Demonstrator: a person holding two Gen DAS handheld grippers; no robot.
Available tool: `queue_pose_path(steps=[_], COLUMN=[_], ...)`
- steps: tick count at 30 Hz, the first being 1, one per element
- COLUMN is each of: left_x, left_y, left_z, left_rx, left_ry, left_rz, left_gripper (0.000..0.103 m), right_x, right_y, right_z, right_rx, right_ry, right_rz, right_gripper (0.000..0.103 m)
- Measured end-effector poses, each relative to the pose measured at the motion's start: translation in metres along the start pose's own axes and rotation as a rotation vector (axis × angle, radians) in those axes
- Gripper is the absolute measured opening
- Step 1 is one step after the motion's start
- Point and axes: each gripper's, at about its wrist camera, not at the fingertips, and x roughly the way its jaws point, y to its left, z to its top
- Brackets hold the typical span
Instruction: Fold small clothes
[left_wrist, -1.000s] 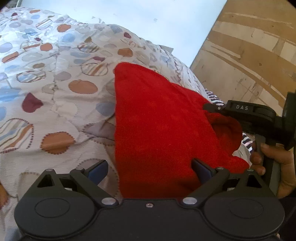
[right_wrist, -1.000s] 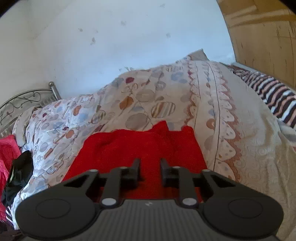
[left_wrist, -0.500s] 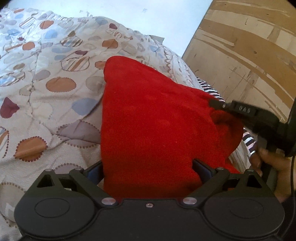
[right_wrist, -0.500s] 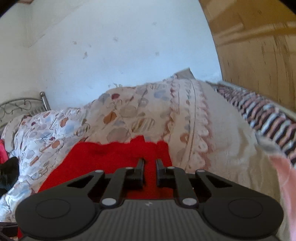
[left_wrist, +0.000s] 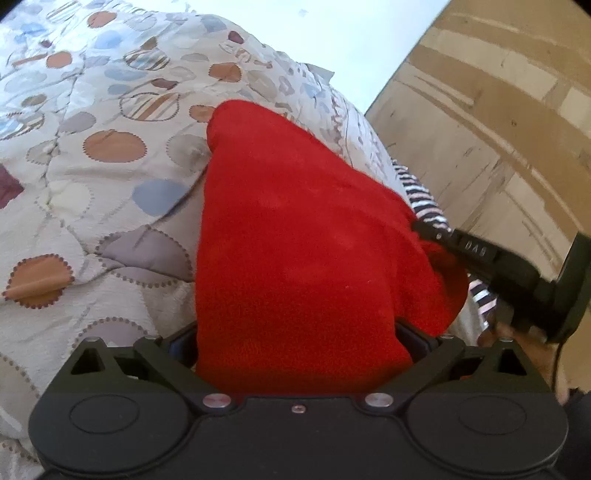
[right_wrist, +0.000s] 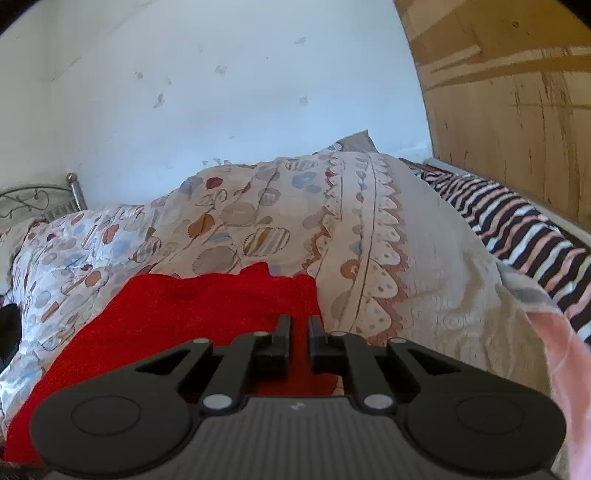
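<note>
A red fleece garment (left_wrist: 303, 251) lies on the patterned quilt (left_wrist: 92, 155) and fills the middle of the left wrist view. My left gripper (left_wrist: 299, 339) stands wide open with the cloth's near edge between its fingers. My right gripper (right_wrist: 298, 332) is shut on the garment's (right_wrist: 207, 314) right edge, its fingers nearly together with red cloth between them. It also shows in the left wrist view (left_wrist: 480, 254) at the right, pinching the cloth's right corner and lifting it into a fold.
The quilt (right_wrist: 295, 221) rises in a mound behind the garment. A striped sheet (right_wrist: 524, 229) and a wooden board (right_wrist: 517, 92) lie to the right. A pink cloth (right_wrist: 561, 362) is at the right edge. A metal bed frame (right_wrist: 40, 199) stands far left.
The left gripper has moved forward, so the red cloth now sits deeper between its open fingers. The right gripper stays shut on the cloth's edge and has shifted slightly.
</note>
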Motion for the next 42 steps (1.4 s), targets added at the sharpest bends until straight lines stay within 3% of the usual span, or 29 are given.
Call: queue_pose_path(steps=[6, 10, 17, 23, 28, 36, 40, 42], left_x=[-0.032, -0.045, -0.027, -0.017, -0.01, -0.005, -0.002, -0.003], left_y=[0.01, 0.011, 0.008, 0.013, 0.011, 0.011, 0.01, 0.011], left_z=[0.002, 0.006, -0.002, -0.007, -0.01, -0.012, -0.014, -0.015], left_rx=[-0.026, -0.002, 0.017, 0.009, 0.02, 0.022, 0.031, 0.024], left_ry=[-0.051, -0.102, -0.052, -0.028, -0.022, -0.016, -0.013, -0.019], left_rz=[-0.047, -0.002, 0.028, 0.032, 0.045, 0.044, 0.043, 0.031], left_gripper=[0.101, 0.102, 0.102, 0.102, 0.102, 0.102, 0.102, 0.103], right_x=[0.002, 0.001, -0.002, -0.008, -0.016, 0.016, 0.021, 0.023], right_y=[0.005, 0.007, 0.007, 0.002, 0.002, 0.005, 0.006, -0.002], right_z=[-0.003, -0.009, -0.008, -0.005, 0.0, -0.002, -0.02, -0.023], right_rx=[-0.032, -0.047, -0.058, -0.022, 0.007, 0.012, -0.031, 0.012], right_ry=[0.007, 0.002, 0.014, 0.012, 0.002, 0.092, 0.075, 0.078], right_rz=[-0.01, -0.021, -0.034, -0.038, 0.015, 0.025, -0.01, 0.003], right_gripper=[0.013, 0.013, 0.017, 0.037, 0.076, 0.077, 0.08, 0.084])
